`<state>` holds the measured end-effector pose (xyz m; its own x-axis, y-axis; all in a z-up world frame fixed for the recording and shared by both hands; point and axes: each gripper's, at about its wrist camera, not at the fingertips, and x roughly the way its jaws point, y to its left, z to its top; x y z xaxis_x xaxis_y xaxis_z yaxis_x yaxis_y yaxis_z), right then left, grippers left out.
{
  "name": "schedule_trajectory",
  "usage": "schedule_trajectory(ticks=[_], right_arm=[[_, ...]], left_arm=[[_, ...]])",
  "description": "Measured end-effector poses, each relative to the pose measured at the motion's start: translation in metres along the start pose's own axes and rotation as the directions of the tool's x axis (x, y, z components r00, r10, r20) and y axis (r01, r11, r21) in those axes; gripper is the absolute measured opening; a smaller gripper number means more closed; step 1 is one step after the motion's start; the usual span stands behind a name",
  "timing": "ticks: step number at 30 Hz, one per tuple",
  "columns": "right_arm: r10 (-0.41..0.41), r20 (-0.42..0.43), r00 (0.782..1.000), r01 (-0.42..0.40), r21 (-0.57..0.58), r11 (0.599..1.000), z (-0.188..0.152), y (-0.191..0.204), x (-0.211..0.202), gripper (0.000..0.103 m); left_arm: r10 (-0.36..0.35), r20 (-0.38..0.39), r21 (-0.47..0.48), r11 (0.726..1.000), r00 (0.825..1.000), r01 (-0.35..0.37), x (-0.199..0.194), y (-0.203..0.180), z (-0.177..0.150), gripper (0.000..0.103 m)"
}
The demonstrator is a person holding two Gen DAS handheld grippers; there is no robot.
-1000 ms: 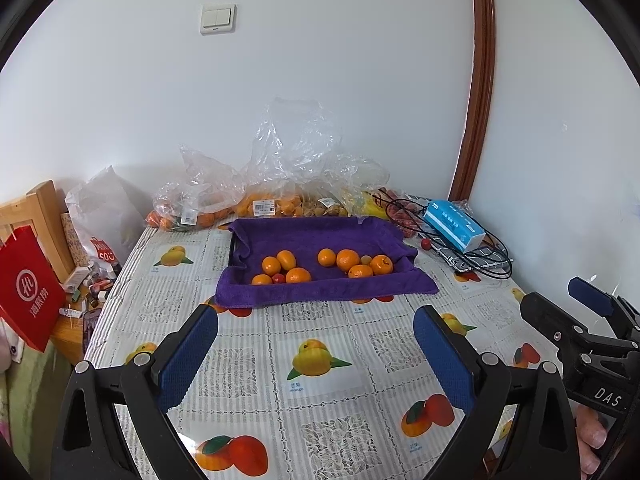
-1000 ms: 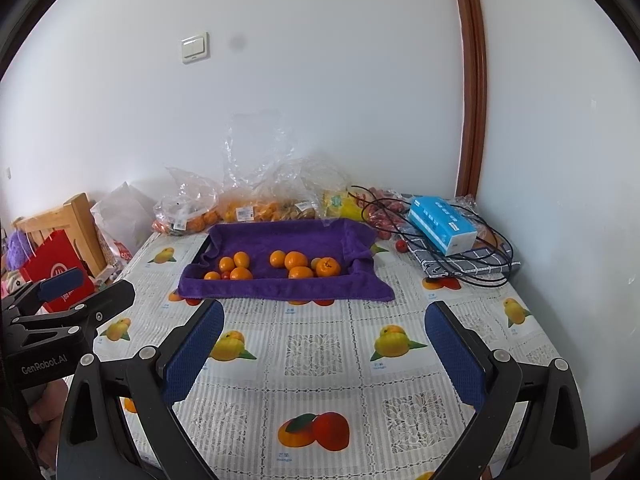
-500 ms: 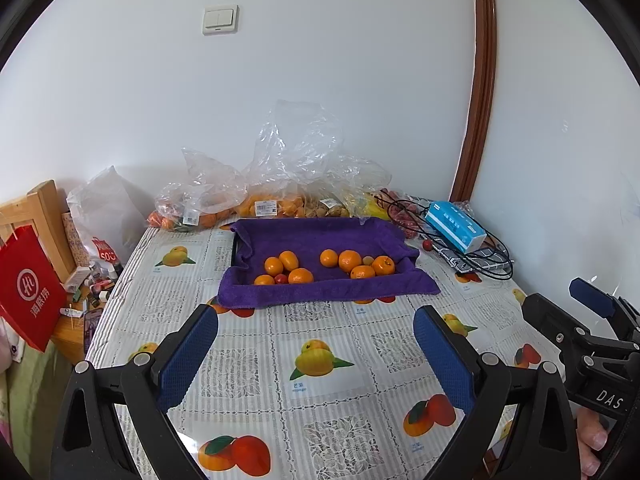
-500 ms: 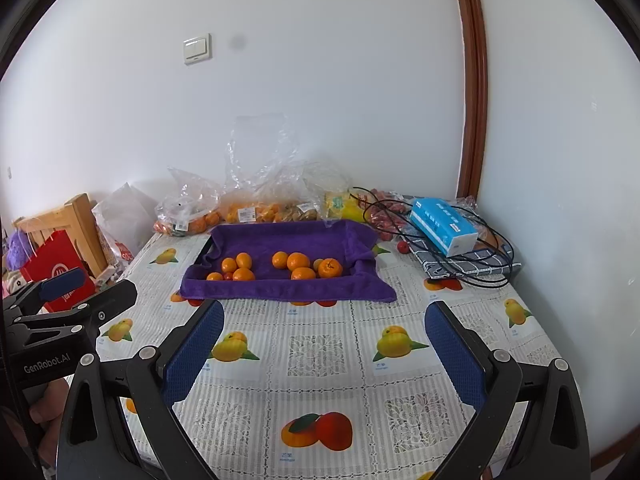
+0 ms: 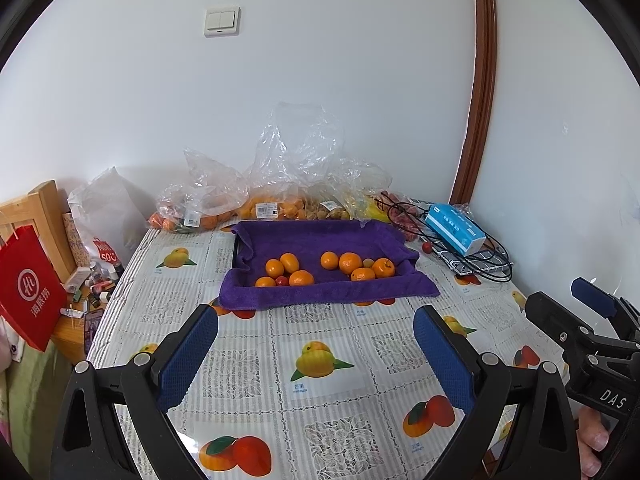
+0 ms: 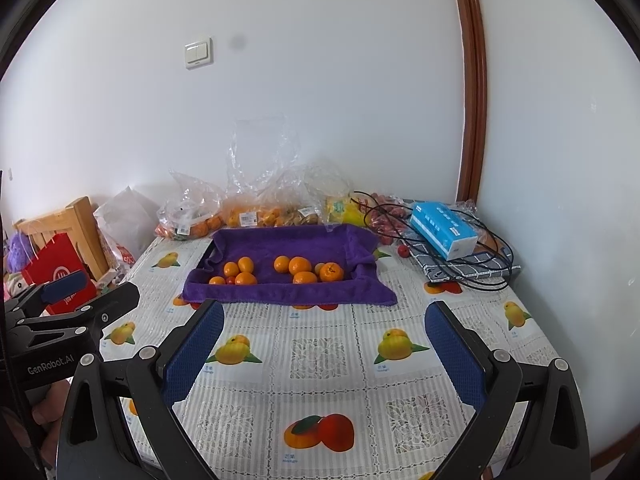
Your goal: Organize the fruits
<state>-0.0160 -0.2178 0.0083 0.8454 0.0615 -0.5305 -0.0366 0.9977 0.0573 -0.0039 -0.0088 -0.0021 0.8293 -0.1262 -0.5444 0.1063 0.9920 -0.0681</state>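
Observation:
A tray lined with a purple towel (image 5: pixel 328 292) (image 6: pixel 288 292) sits mid-table, holding several oranges (image 5: pixel 350 262) (image 6: pixel 300 265), a small red fruit (image 5: pixel 282 280) and a pale one (image 5: pixel 368 262). Clear plastic bags of fruit (image 5: pixel 264 210) (image 6: pixel 256 216) lie behind it against the wall. My left gripper (image 5: pixel 316 354) hovers open over the near tablecloth, well short of the tray, with nothing between its blue pads. My right gripper (image 6: pixel 324 354) is likewise open and empty; it also shows at the left wrist view's right edge (image 5: pixel 576 320). The left gripper appears at the right wrist view's left edge (image 6: pixel 72 300).
A blue tissue box (image 5: pixel 454 229) (image 6: pixel 442 229) rests on a wire rack with black cables (image 6: pixel 472 264) at back right; a loose red fruit (image 5: pixel 427 246) lies beside it. A red paper bag (image 5: pixel 28 288), wooden chair (image 5: pixel 44 216) and clutter stand off the table's left edge.
Both grippers have drifted slightly; the tray sits a little nearer and lower in each view. Both stay open and empty.

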Motion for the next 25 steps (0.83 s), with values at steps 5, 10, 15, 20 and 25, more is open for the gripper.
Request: schedule_trajectory(ticks=[5, 10, 15, 20, 25], right_arm=[[-0.001, 0.003, 1.000, 0.001, 0.004, 1.000, 0.0024, 0.0005, -0.0023, 0.100], [-0.002, 0.004, 1.000, 0.002, 0.004, 1.000, 0.0021, 0.0006, -0.0023, 0.100], [0.000, 0.004, 1.000, 0.000, 0.006, 1.000, 0.0025, 0.0007, -0.0034, 0.100], [0.001, 0.004, 1.000, -0.001, 0.005, 1.000, 0.0027, 0.0005, -0.0040, 0.100], [0.001, 0.007, 1.000, -0.001, 0.004, 1.000, 0.0033, 0.0009, -0.0049, 0.100]], left_arm=[[-0.001, 0.001, -0.002, 1.000, 1.000, 0.001, -0.0003, 0.0004, -0.0003, 0.099], [0.002, 0.001, 0.000, 1.000, 1.000, -0.002, -0.0009, 0.0004, 0.0001, 0.099], [0.000, 0.001, -0.001, 1.000, 1.000, 0.000, -0.0014, -0.0012, -0.0002, 0.099], [0.002, 0.005, -0.005, 1.000, 1.000, -0.002, -0.0026, -0.0028, -0.0005, 0.099], [0.004, 0.004, -0.005, 1.000, 1.000, -0.004, -0.0031, -0.0031, -0.0011, 0.099]])
